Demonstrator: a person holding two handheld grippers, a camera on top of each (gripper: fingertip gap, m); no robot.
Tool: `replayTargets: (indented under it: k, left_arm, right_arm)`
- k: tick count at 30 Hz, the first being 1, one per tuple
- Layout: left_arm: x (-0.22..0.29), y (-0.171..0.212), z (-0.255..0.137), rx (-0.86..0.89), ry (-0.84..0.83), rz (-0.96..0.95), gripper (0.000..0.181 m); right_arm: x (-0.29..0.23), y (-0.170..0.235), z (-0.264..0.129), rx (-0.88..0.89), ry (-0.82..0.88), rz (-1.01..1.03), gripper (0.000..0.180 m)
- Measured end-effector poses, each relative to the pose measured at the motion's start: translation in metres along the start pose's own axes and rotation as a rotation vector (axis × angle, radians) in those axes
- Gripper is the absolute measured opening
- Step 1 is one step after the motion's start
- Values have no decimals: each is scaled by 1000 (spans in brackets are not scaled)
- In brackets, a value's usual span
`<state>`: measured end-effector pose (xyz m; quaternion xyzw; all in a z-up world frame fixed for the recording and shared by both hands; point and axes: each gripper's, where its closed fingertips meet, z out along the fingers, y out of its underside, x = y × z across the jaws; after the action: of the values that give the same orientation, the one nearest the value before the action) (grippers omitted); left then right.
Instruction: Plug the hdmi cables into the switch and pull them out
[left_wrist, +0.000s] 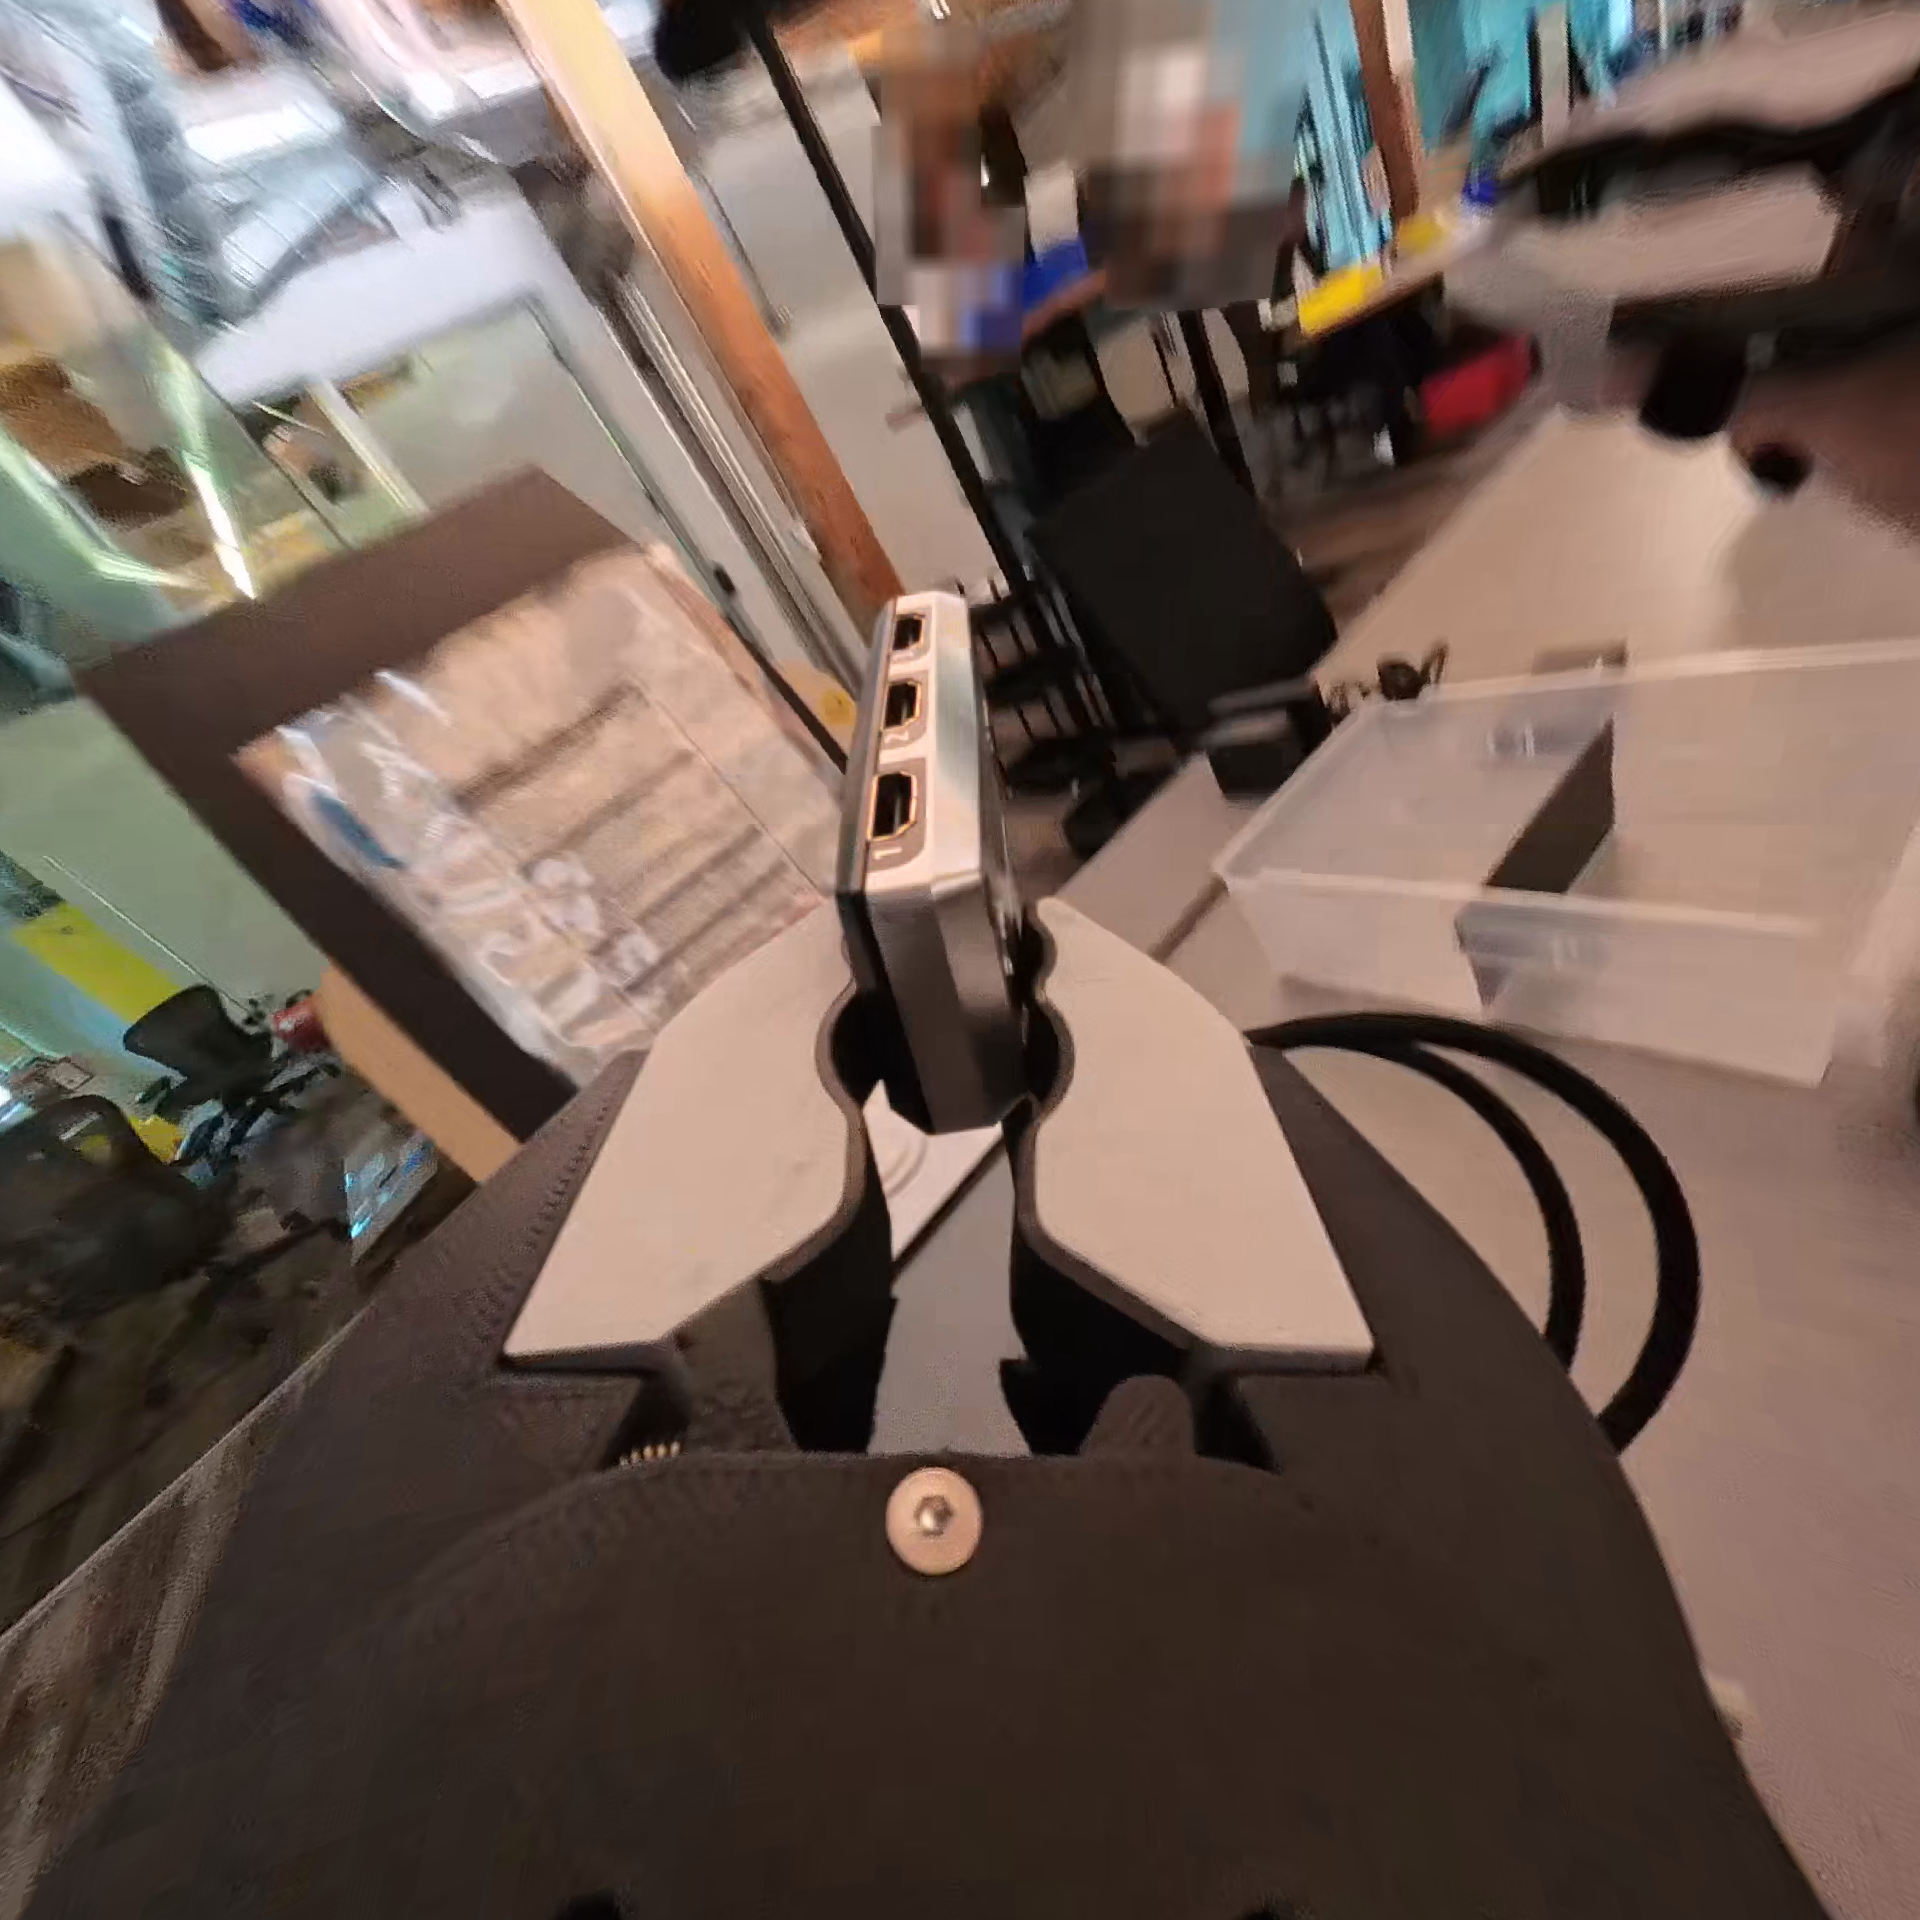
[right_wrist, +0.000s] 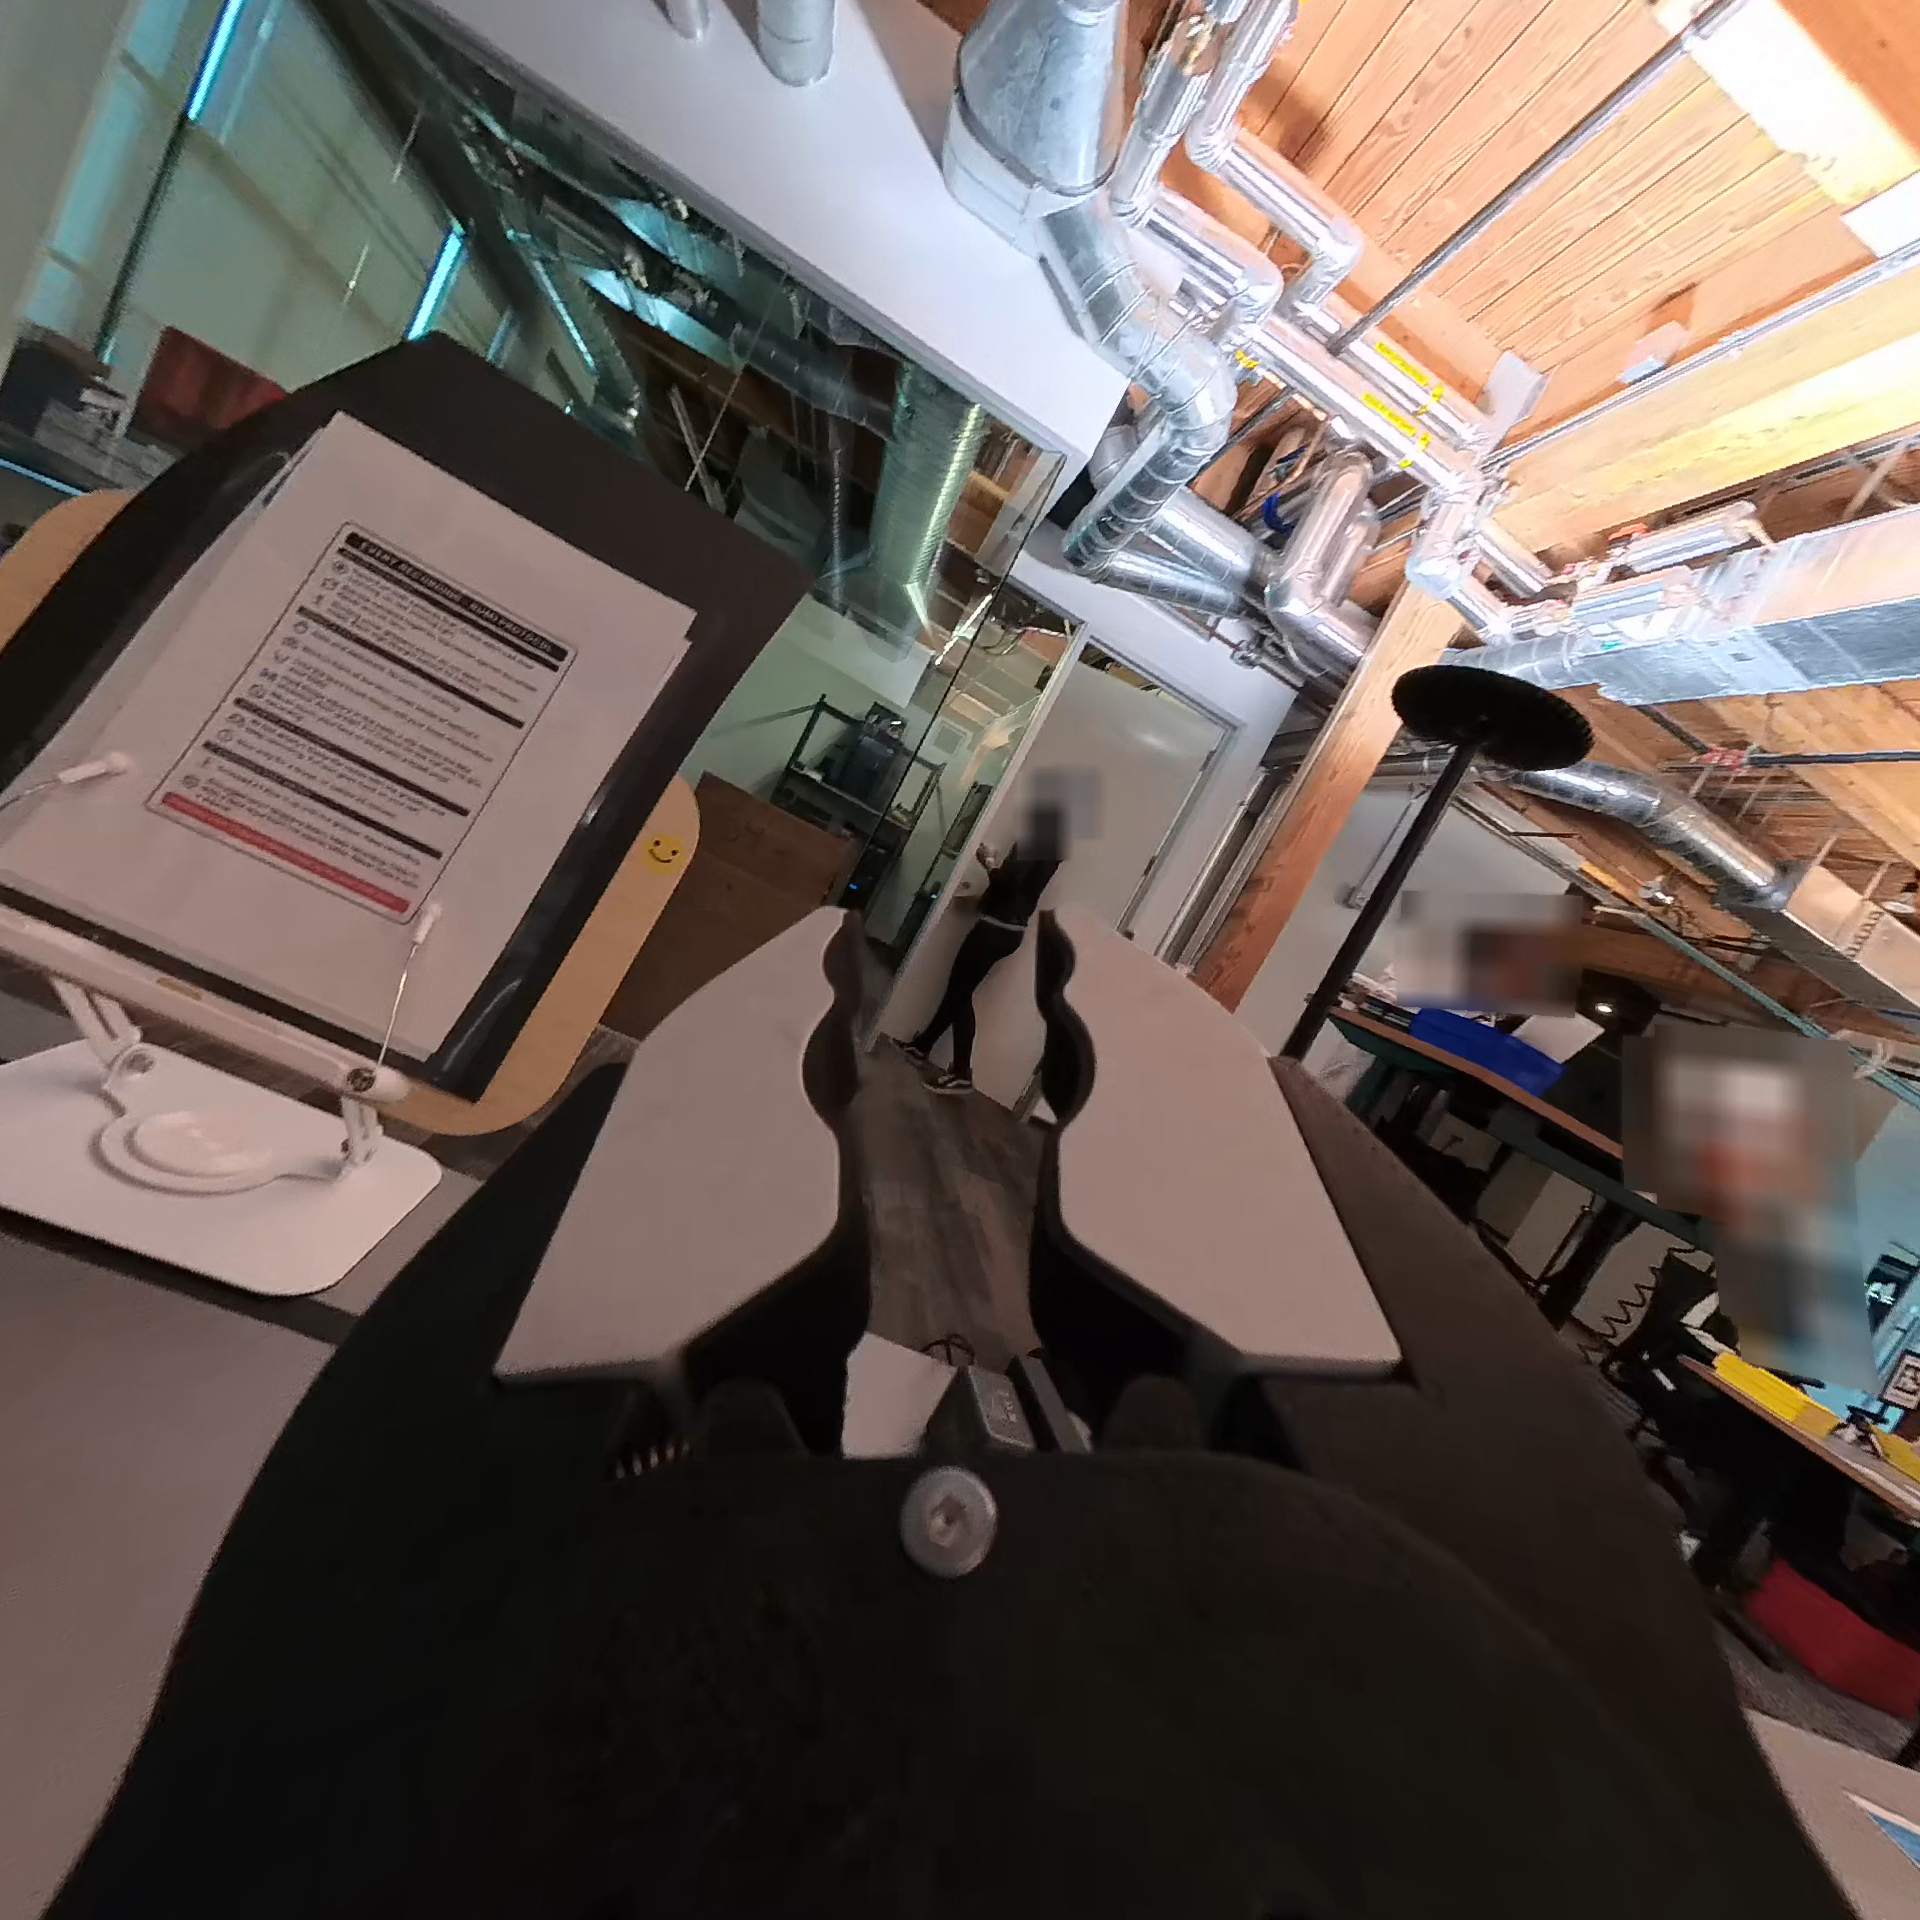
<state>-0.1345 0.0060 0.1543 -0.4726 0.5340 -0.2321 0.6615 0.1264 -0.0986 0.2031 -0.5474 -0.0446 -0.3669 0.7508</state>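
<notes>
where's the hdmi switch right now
In the left wrist view, the switch stands on end at centre, clamped between the left tongs, with its ports empty and the black cable looped to the right.

Wooden ceiling (right_wrist: 1403, 156) with silver ducts (right_wrist: 1174, 436) filled the upper right; glass walls (right_wrist: 312, 281) stood at upper left, a wooden post (right_wrist: 1320, 800) at centre right, grey floor (right_wrist: 935, 1174) in the middle

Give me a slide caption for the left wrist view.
Left gripper clamps the HDMI switch upright, three ports empty, above black cables.
</notes>
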Motion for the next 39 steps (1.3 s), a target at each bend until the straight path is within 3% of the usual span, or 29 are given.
replayTargets:
  k: [5,10,17,18,20,21,23,27,31,33,36,39]
  left_arm:
    - [51,79,64,-220,58,248,22]
    - [93,147,89,-371,157,498,22]
    - [151,221,97,-535,371,450,23]
    - [156,226,96,-548,390,437,27]
    - [158,233,94,-608,423,388,70]
    - [159,232,92,-628,453,334,82]
    - [156,214,89,-599,492,208,85]
    - [102,153,67,-516,419,165,80]
    - [-9,123,-6,-542,177,178,66]
    - [-66,141,-50,-597,22,163,59]
    - [-113,204,-105,-775,-53,71,59]
    - [-133,256,-122,-861,-69,-13,60]
  right_arm:
    - [-20,14,9,-45,-68,-26,32]
    - [-40,33,19,-113,-130,-93,32]
    - [-53,48,24,-160,-182,-97,32]
    - [-54,50,25,-163,-187,-98,32]
    - [-54,52,25,-167,-196,-96,32]
    - [-53,52,25,-169,-197,-89,32]
    - [-51,53,24,-170,-204,-63,32]
    - [-43,55,23,-175,-204,-24,32]
    - [-34,55,21,-174,-189,-9,32]
    - [-31,56,21,-180,-186,-6,32]
    - [-27,59,20,-195,-176,-16,32]
    - [-25,63,20,-209,-170,-26,32]
